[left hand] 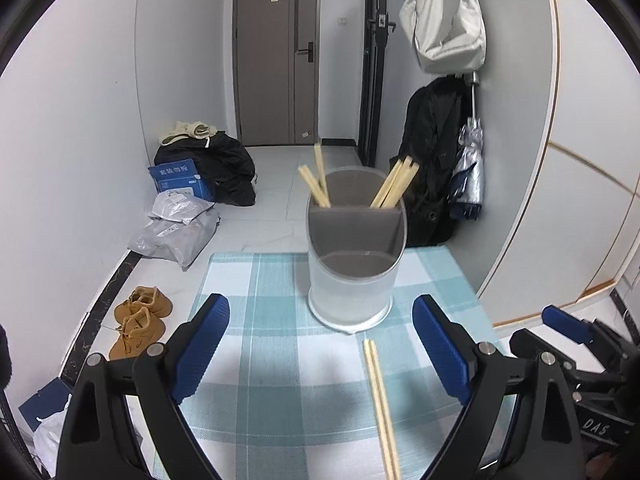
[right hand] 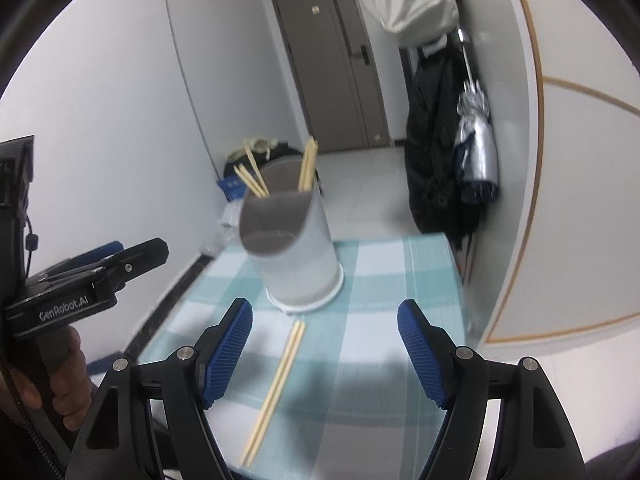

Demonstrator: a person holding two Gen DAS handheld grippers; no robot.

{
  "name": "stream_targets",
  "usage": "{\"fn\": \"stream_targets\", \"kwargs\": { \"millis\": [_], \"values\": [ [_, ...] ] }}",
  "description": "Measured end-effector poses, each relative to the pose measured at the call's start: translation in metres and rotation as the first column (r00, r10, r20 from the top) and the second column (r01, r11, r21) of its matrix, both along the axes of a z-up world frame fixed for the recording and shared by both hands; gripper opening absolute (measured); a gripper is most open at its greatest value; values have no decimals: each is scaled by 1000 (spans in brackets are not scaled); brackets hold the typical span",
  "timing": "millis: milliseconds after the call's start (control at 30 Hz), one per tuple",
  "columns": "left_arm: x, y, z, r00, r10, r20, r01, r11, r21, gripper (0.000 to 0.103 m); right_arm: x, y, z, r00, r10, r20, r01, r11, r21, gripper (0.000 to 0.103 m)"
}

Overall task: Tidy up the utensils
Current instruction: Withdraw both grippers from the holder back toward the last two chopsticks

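Nearest the lens in the right wrist view, the right gripper fills the bottom of the frame with its blue pads spread wide and nothing between them but cloth; it is released. Just ahead of it, running from the lower centre up towards the middle, lies a pair of chopsticks flat on the checked tablecloth, the two sticks side by side and touching. In the left wrist view the left gripper is likewise spread and empty, and the same pair sits towards its right-hand pad, lower centre-right of that frame. At the left edge of the right view a hand grips the handle of the left tool.

Beyond the pair, at mid-frame, stands the white utensil holder, upright, with a divider across its mouth. More chopsticks lean in the rear compartment, some to the left and some to the right; the front compartment looks empty. Further back are a grey door and a dark coat at the right.

The step in hand appears to be picking up the loose pair. To do it well, the right gripper probably should settle across both sticks near their middle, pads square to them, so they lift together without splaying, then tip upright over the holder.
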State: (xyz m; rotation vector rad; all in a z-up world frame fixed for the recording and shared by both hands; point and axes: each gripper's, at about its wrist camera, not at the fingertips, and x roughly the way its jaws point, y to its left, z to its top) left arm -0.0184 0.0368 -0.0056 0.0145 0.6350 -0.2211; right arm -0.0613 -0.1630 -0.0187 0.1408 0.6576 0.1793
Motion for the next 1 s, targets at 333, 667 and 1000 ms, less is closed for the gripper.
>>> {"fn": "stream_targets", "kwargs": {
  "millis": [333,667,1000],
  "values": [
    [13,20,-30,995,52,-85,-54,999,-11,90,16,0,-46,981,-9,-193,5,1000,-21,75],
    [28,40,-36,982,94,-165,-101,994,-31,90,54,23,-82,925,11,-379,-47,995,-84,74],
    [41,66,-47,940,166,-299,-182,983,-25,90,84,66,-116,881,38,-472,-135,976,-173,67]
  ]
}}
